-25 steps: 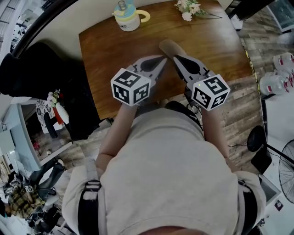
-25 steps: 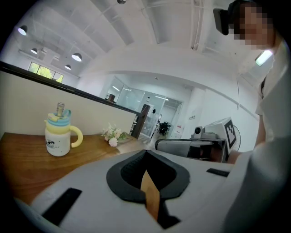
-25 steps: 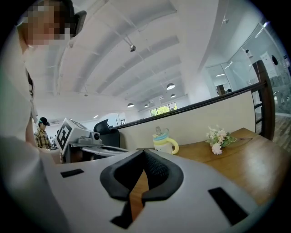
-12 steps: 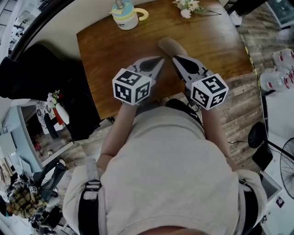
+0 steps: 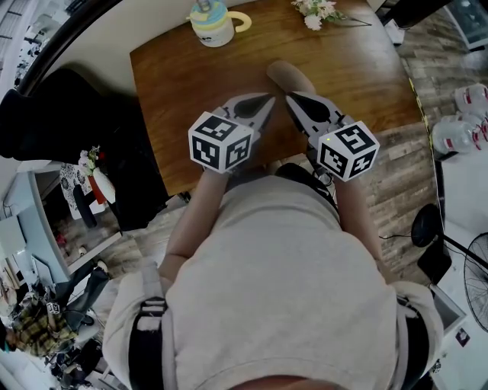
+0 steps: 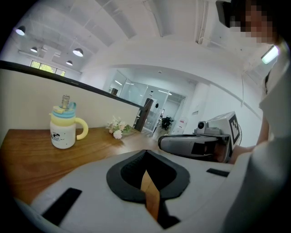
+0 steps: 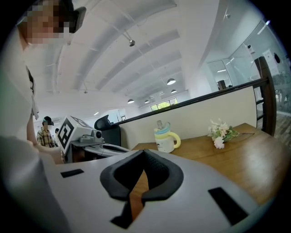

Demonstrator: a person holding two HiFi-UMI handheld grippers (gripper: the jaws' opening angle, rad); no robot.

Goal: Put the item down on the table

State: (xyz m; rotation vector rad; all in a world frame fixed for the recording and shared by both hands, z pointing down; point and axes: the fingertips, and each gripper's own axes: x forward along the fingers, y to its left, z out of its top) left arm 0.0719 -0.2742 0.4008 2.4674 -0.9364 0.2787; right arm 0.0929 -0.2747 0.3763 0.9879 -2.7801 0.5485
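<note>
A tan oblong item lies on the brown wooden table, just beyond the tips of both grippers. My left gripper hovers over the table's near part, jaws shut and empty; in its own view only a thin slit of table shows between them. My right gripper sits beside it, tip close to the tan item, jaws shut with nothing held. The tan item is hidden in both gripper views.
A white mug with a yellow handle and blue lid stands at the table's far edge. A small flower bunch lies far right. A black chair is left; bottles are on the floor right.
</note>
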